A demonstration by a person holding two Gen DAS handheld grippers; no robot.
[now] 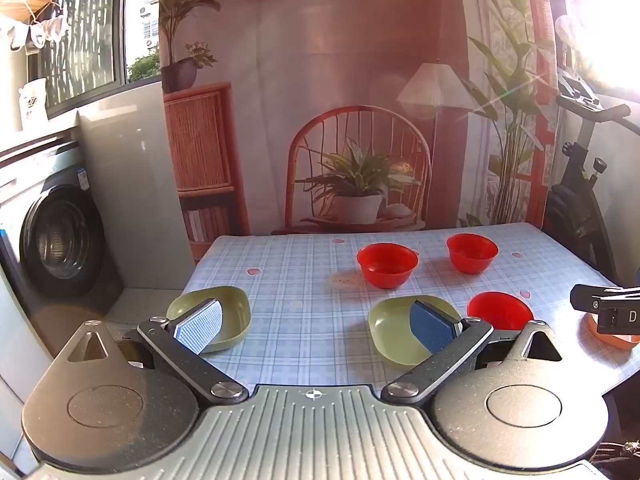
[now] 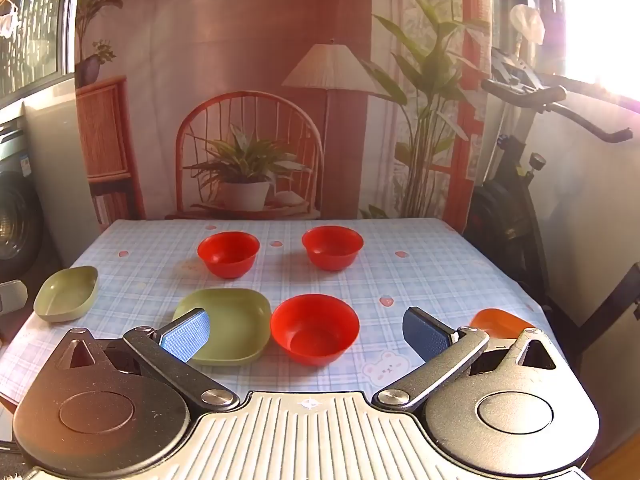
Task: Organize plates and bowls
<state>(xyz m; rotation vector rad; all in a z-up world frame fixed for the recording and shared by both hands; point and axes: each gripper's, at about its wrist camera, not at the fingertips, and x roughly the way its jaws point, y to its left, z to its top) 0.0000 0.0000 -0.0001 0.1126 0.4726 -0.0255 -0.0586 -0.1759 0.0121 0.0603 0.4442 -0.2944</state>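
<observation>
- Between the wide-open, empty jaws of the right gripper [image 2: 306, 334] sits a red bowl [image 2: 315, 329] on the checked tabletop [image 2: 440, 272]; a green plate [image 2: 232, 320] touches it, behind the left jaw.
- Beyond them stand two more red bowls [image 2: 229, 253] [image 2: 332, 247].
- The left gripper [image 1: 316, 328] is also spread wide, holding nothing, a green plate [image 1: 208, 312] behind its left jaw.
- Legible writing: a white "D" on the black part [image 1: 612, 312] to its right.
</observation>
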